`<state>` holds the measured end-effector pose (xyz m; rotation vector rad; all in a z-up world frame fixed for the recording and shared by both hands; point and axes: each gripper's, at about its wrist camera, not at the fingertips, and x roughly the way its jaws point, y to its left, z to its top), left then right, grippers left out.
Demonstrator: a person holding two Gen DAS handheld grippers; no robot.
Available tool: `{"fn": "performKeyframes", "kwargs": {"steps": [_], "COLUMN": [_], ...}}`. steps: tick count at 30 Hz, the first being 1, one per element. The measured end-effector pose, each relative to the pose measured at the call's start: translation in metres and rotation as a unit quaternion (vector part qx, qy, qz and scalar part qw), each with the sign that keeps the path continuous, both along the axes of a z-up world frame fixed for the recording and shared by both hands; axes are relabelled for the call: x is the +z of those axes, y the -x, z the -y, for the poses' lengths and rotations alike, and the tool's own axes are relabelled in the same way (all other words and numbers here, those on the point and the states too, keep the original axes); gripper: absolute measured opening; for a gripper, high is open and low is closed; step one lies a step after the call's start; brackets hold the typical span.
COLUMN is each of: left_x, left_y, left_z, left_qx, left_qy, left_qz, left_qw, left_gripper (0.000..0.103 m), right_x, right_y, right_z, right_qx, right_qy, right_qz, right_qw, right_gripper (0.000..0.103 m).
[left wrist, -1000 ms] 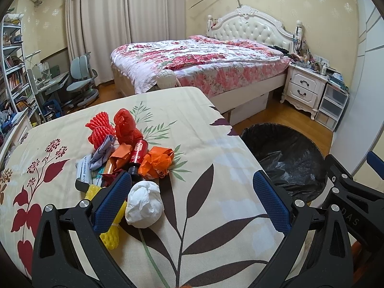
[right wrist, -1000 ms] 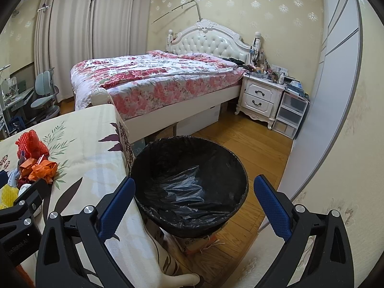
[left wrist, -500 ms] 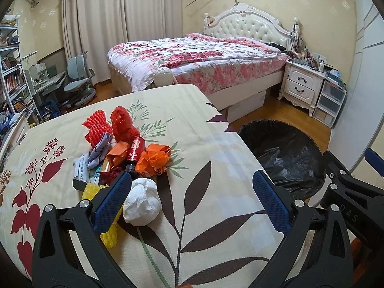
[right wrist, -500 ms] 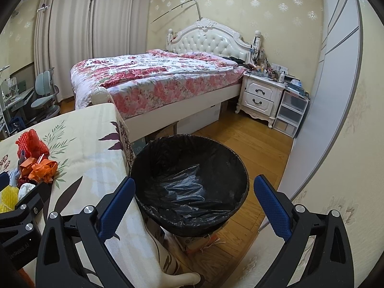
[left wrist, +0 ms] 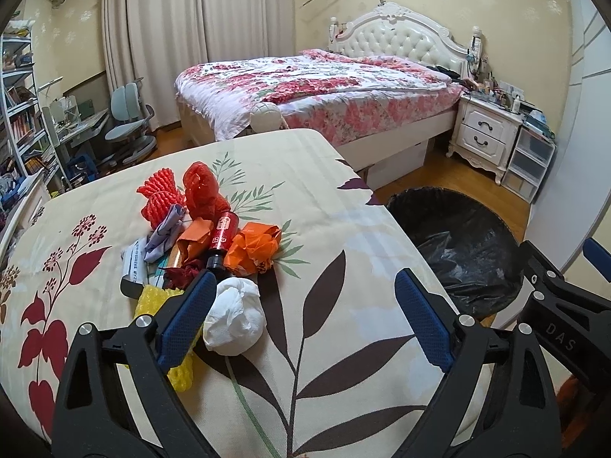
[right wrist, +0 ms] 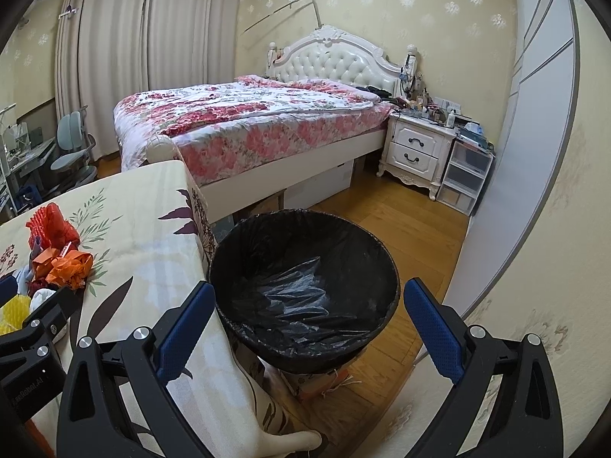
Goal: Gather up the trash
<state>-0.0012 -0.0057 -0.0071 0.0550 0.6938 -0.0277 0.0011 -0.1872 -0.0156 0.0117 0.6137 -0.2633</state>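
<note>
A pile of trash lies on the leaf-print tablecloth (left wrist: 343, 229): a white paper ball (left wrist: 235, 316), crumpled orange paper (left wrist: 254, 248), a red bottle (left wrist: 223, 234), a red plastic bag (left wrist: 202, 187), red foam netting (left wrist: 160, 194) and yellow foam netting (left wrist: 152, 297). My left gripper (left wrist: 305, 282) hovers low over the near end of the pile. Its jaws are closing; the white ball sits between them against the left finger, far from the right pad. My right gripper (right wrist: 309, 288) is open and holds nothing, over the black-lined trash bin (right wrist: 301, 215).
The bin (left wrist: 458, 236) stands on the wooden floor just off the table's right edge. Behind are a bed with a floral cover (left wrist: 313, 91), a white nightstand (left wrist: 485, 133), plastic drawers (left wrist: 530, 160), and a desk chair (left wrist: 126, 122) by bookshelves at left.
The left gripper's fingers have drawn slightly inward; the white ball still sits by its left finger. The right gripper and the bin look unchanged.
</note>
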Motion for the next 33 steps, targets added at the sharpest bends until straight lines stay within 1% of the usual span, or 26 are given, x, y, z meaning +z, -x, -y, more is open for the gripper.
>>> {"fn": "performKeyframes", "kwargs": {"steps": [7,15,16,18,19,20,22,25,27,29,33], "left_x": [0.005,-0.001,-0.003,-0.006,-0.008,-0.010,-0.014,-0.019,-0.021,-0.021,-0.022], "left_y": [0.005,0.020,0.021,0.020,0.020,0.019,0.017,0.014,0.015,0.017,0.021], "left_z": [-0.024,-0.079,-0.084,-0.090,-0.092,-0.093,-0.096,-0.096,-0.101,-0.105,-0.108], "left_qx": [0.017,0.064,0.068,0.072,0.074,0.073,0.072,0.070,0.072,0.077,0.074], "left_qy": [0.003,0.004,0.004,0.002,0.001,0.003,0.007,0.007,0.016,0.021,0.006], "left_qz": [0.001,-0.009,-0.010,-0.016,-0.019,-0.022,-0.029,-0.036,-0.041,-0.039,-0.034], "left_qw": [0.9998,0.9979,0.9976,0.9973,0.9971,0.9970,0.9970,0.9968,0.9964,0.9960,0.9966], "left_gripper": [0.092,0.092,0.092,0.092,0.092,0.092,0.092,0.085,0.082,0.081,0.081], "right_x": [-0.004,-0.007,-0.008,-0.009,-0.009,-0.010,-0.013,-0.014,-0.016,-0.015,-0.018], "right_y": [0.004,0.002,0.000,0.000,-0.003,-0.003,-0.006,-0.005,-0.006,-0.005,-0.008], "right_z": [-0.014,-0.047,-0.050,-0.058,-0.062,-0.064,-0.065,-0.068,-0.068,-0.068,-0.070], "right_qx": [0.024,0.069,0.076,0.091,0.098,0.104,0.113,0.116,0.118,0.119,0.120], "right_qy": [-0.013,-0.012,-0.012,-0.013,-0.014,-0.018,-0.033,-0.033,-0.033,-0.033,-0.037], "right_qz": [-0.010,-0.019,-0.021,-0.026,-0.031,-0.037,-0.049,-0.055,-0.057,-0.058,-0.063], "right_qw": [1.000,0.997,0.997,0.995,0.995,0.994,0.992,0.991,0.991,0.991,0.990], "right_gripper": [0.096,0.096,0.094,0.084,0.067,0.057,0.056,0.056,0.056,0.056,0.057]}}
